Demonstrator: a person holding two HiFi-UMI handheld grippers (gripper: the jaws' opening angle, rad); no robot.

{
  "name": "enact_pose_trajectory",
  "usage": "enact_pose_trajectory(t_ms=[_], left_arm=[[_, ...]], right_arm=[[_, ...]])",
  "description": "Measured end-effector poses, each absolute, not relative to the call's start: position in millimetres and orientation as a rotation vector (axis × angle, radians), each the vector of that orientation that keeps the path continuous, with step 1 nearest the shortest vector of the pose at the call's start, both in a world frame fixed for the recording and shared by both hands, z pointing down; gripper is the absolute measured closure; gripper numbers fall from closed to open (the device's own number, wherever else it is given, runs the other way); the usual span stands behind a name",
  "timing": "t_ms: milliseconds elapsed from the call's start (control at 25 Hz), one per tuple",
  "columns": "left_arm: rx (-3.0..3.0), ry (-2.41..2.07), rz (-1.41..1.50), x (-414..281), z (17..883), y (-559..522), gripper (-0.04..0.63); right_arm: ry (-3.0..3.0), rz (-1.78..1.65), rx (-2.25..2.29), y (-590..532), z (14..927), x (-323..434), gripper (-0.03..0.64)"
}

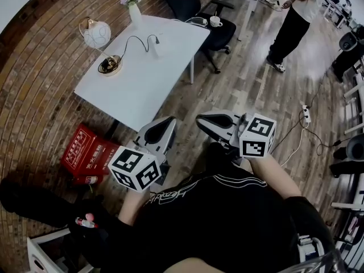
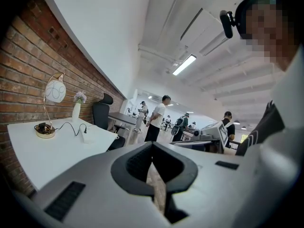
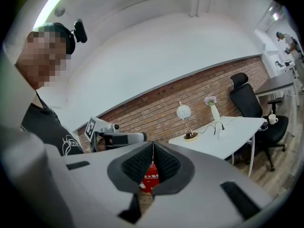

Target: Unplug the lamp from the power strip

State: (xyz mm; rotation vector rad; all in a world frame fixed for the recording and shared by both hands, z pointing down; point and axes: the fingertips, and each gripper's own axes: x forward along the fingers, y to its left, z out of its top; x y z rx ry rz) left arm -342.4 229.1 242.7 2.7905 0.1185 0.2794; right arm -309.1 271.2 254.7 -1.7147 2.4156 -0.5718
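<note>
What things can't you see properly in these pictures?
- Head view: whether the lamp is plugged into the power strip is too small to tell, and it is no clearer in either gripper view.
- Head view: the standing person is cut off by the top edge.
- Head view: the print on the red box is too small to read.
- Head view: what is inside the cup is too small to see.

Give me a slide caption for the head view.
Left tongs and right tongs, both shut, hover before the white table bearing lamp, cord and power strip.
</note>
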Motion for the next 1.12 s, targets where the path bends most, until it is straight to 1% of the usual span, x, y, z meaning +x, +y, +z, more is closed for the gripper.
enact_pose_trajectory(t_ms=[120, 240, 840, 960, 1120], left_arm=[[2.779, 0.101, 0.306, -321, 252, 219, 0.592], [2.768, 0.079, 0.329, -285, 262, 201, 0.592], [2.660, -0.116, 0.475, -46, 318, 98, 0.592], [2.667, -0.154, 0.484, -18, 317, 86, 0.592], [2.655, -0.237, 0.482, 0, 322, 59, 0.592]], right_arm=[[2.401, -0.590, -1.700, 263, 264, -287, 0.620], [2.389, -0.618, -1.684, 246, 273, -250, 0.620], [2.439, -0.734, -1.565, 145, 302, -1, 0.620], [2.444, -0.731, -1.569, 130, 302, 37, 0.620], [2.449, -0.733, -1.551, 109, 307, 71, 0.618]])
